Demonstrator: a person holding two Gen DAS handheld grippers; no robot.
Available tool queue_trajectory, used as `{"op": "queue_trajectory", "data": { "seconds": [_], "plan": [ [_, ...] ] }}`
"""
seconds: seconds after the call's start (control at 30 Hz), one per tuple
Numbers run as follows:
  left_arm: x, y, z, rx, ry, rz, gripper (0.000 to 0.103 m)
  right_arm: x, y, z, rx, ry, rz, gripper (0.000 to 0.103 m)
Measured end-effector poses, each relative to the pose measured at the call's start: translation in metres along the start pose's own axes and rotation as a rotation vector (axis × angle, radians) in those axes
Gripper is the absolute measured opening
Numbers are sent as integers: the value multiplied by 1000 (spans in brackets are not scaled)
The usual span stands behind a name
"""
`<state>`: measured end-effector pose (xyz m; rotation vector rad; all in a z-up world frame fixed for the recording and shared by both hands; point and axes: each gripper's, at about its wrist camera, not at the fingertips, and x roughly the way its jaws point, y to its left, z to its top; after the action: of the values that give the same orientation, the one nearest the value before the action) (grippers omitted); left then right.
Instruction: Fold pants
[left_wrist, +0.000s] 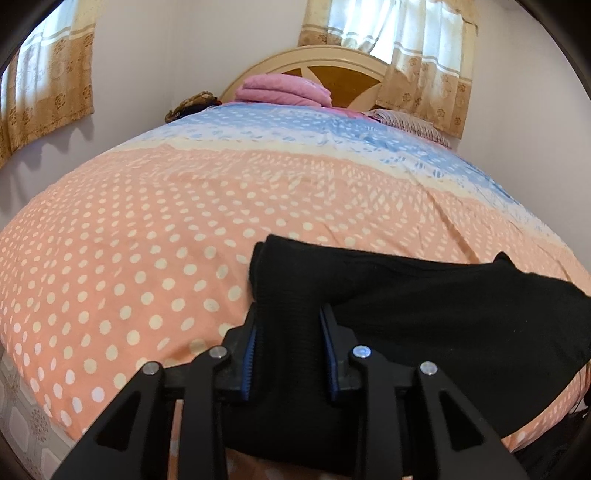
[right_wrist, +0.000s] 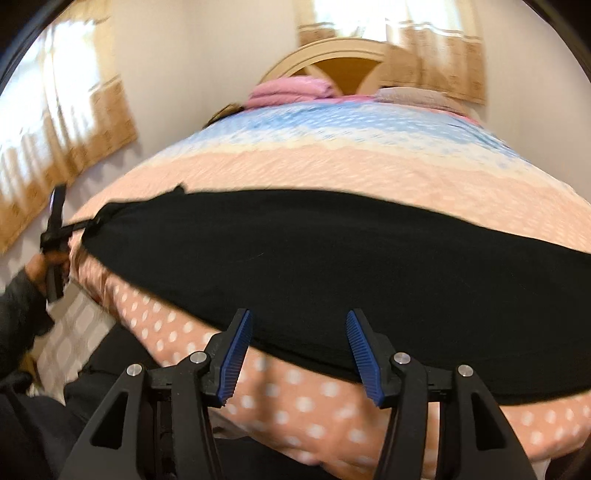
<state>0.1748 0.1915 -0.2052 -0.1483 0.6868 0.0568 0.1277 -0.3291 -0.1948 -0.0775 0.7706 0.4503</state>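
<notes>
Black pants (right_wrist: 314, 266) lie stretched across the near part of the bed. In the left wrist view the pants (left_wrist: 443, 317) run off to the right, and one end is bunched between the blue pads of my left gripper (left_wrist: 290, 328), which is shut on the cloth. My right gripper (right_wrist: 299, 343) is open and empty, its fingers apart just over the near edge of the pants. The left gripper also shows at the far left of the right wrist view (right_wrist: 55, 236), holding the pants' end.
The bed (left_wrist: 147, 240) has an orange polka-dot and blue cover. Folded pink bedding (left_wrist: 284, 90) and a pillow (left_wrist: 410, 122) lie by the headboard (left_wrist: 332, 70). Curtained windows are on the walls. Tiled floor (right_wrist: 70, 336) lies left of the bed.
</notes>
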Motion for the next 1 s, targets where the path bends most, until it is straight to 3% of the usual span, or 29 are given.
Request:
{"op": "queue_trajectory", "data": {
  "seconds": [0.1,0.17,0.27,0.4,0.57,0.7,1.0],
  "plan": [
    [0,6,-1,-27,0,-17,39,16,17,-2,-70,64,-47,58],
    [-3,11,-2,-45,0,-18,51,14,23,1,-92,74,-35,59],
    [-14,11,-4,-61,-11,-13,53,3,25,6,-64,22,14,59],
    [-33,-1,-2,-31,-56,48,58,9,25,4,-73,28,-57,59],
    [-65,-25,6,-10,-165,87,97,-4,6,10,-7,5,-103,59],
    [-72,-59,14,30,-192,6,98,-24,-17,19,29,-38,-209,59],
    [-44,-175,2,211,-100,-209,98,-35,-91,15,183,-3,-423,59]
  ]
}}
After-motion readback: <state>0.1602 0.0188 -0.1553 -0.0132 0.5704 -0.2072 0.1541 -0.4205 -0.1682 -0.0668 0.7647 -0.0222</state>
